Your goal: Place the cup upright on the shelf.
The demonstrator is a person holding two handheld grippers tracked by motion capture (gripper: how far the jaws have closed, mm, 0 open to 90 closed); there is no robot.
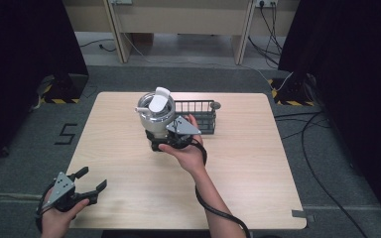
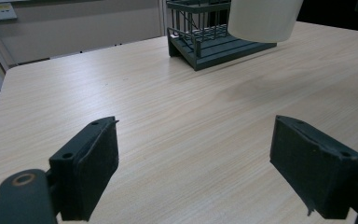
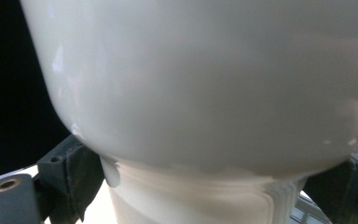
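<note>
Gripping a white and chrome container (image 1: 155, 115) low on its body, right gripper (image 1: 174, 135) near the middle of the wooden table (image 1: 238, 163), grey three-cornered plate on top, hand (image 1: 187, 153) wrapped behind it and cable trailing back along the forearm. Seen from the right gripper view as two black jaws closed in against the narrower ribbed base of the white vessel (image 3: 200, 93), one pad (image 3: 81, 175) at lower left pressing the side, the other at the lower right edge partly hidden by the bulging bowl above. Held upright, above the tabletop judging by the left gripper view, where the pale underside (image 2: 265, 18) hangs over the surface with a soft shadow beneath it. Topped with a white flip lid (image 1: 158, 98) standing open above a shiny rim. Just beside and behind it, a dark wire basket (image 1: 198, 115) on the table, its rail close to the gripper's plate; touching or apart cannot be told.

Resting at the near left corner of the table, left gripper (image 1: 87, 182), jaws spread wide with bare wood between them and nothing held. From its own camera, both black pads (image 2: 95, 170) far apart, aimed across the table toward the basket (image 2: 205, 39)
</note>
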